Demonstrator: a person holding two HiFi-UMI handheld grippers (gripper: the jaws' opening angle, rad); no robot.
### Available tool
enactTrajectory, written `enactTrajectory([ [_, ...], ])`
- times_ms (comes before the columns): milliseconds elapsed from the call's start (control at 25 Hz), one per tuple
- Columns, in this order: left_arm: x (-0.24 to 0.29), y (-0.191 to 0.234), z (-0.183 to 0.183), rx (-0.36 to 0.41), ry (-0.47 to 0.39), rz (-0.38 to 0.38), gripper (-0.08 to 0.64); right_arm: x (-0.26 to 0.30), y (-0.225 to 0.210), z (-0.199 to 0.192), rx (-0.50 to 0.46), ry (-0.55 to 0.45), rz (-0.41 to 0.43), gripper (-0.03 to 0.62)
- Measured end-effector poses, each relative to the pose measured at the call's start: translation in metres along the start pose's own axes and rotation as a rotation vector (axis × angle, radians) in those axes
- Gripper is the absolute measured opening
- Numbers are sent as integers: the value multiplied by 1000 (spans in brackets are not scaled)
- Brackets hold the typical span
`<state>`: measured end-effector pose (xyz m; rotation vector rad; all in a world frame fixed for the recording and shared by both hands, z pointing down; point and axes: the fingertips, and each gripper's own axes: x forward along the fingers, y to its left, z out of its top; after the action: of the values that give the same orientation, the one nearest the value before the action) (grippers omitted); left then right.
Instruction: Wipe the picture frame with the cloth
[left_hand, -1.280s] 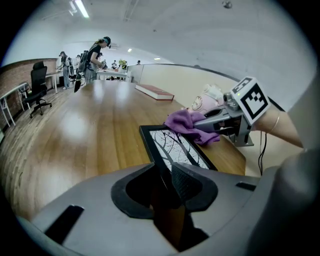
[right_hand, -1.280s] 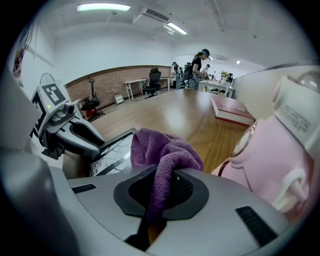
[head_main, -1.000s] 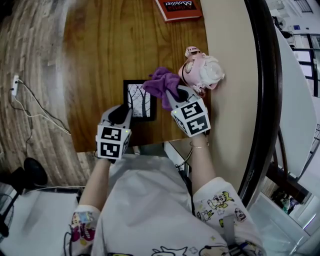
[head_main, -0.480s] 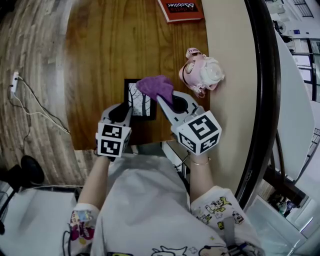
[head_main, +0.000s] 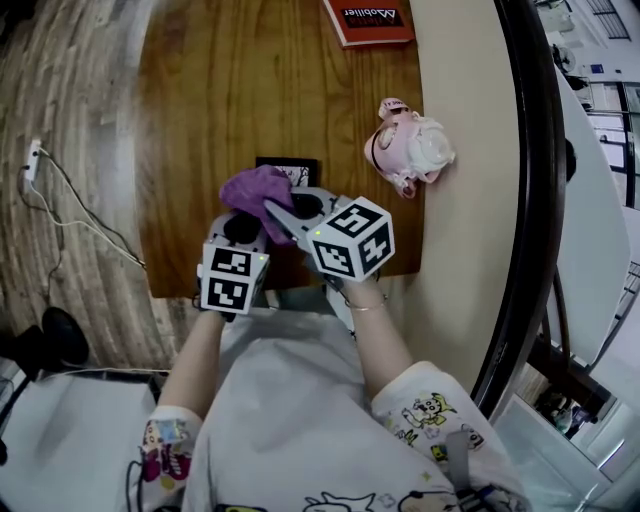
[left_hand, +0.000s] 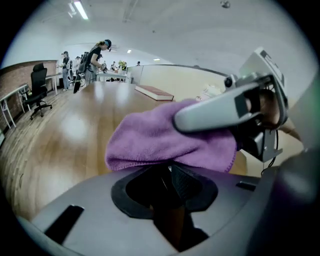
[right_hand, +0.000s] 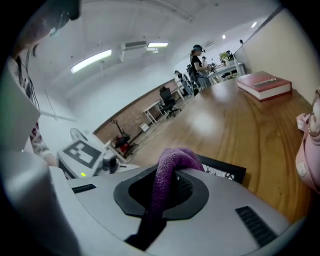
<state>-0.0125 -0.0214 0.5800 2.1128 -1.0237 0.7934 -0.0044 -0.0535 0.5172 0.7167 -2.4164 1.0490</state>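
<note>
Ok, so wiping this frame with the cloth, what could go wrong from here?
1. The right gripper, holding the purple cloth, reaches across just above the left gripper; a wide stroke could knock them together.
2. The picture frame lies near the table's front edge; if the left gripper's hold on it slips, a hard stroke could push it off.

Strip lights (right_hand: 92, 60) are glowing over an open office, where a black chair (left_hand: 39, 90) is standing by a brick wall (left_hand: 15, 75) and a thin cable (head_main: 70, 215) is trailing across the plank floor (head_main: 70, 100)
</note>
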Motion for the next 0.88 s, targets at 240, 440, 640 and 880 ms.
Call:
enactTrajectory([
  [240, 0, 1, 0, 3, 0, 2, 101, 28, -14, -25, -119, 177, -82, 18],
  [440, 0, 1, -1, 0, 2, 0, 101, 34, -17, -28, -158, 242, -95, 18],
  [640, 0, 1, 0, 0, 2, 0, 101, 31, -22, -29, -157, 254, -120, 18],
  [880, 0, 2, 0, -2, 5, -2, 101, 19, -37, -38, -114, 252, -175, 18],
])
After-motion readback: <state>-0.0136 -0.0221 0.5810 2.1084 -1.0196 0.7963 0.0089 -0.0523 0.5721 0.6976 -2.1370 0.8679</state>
